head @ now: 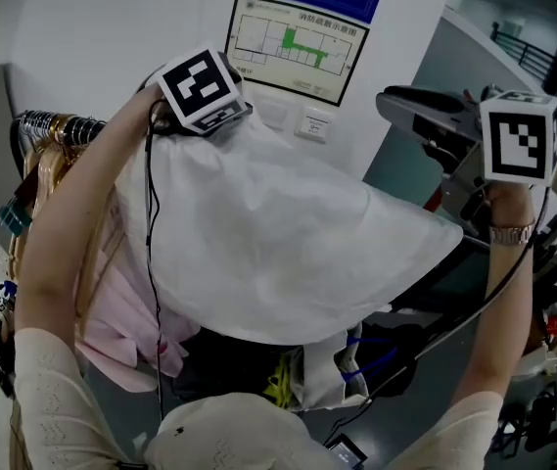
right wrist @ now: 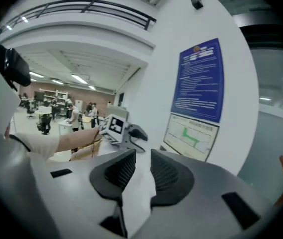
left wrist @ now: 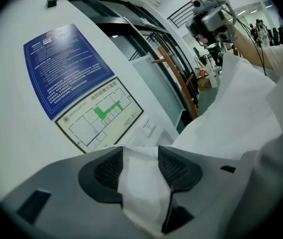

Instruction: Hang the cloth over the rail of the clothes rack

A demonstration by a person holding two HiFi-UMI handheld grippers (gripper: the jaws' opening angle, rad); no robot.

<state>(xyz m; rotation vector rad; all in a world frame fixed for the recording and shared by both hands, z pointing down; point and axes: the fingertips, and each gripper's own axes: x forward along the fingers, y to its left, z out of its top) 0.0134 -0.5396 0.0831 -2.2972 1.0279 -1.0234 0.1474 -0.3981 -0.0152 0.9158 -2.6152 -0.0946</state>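
A white cloth (head: 278,253) is stretched in the air between both grippers, sagging in the middle. My left gripper (head: 205,116) is raised high near the wall and shut on one corner; in the left gripper view the cloth (left wrist: 141,183) is pinched between the pads of that gripper (left wrist: 140,156). My right gripper (head: 410,106) is up at the right, shut on a strip of cloth (right wrist: 139,193) that shows in the right gripper (right wrist: 142,168). The rack's rail (head: 58,123) with hangers lies at the far left, below and left of the left gripper.
A pink garment (head: 121,302) hangs on the rack under the left arm. The wall ahead bears a floor plan (head: 298,42) and a blue notice (left wrist: 66,66). A white bag (head: 327,365) and dark items lie on the floor below. People stand in a hall far off.
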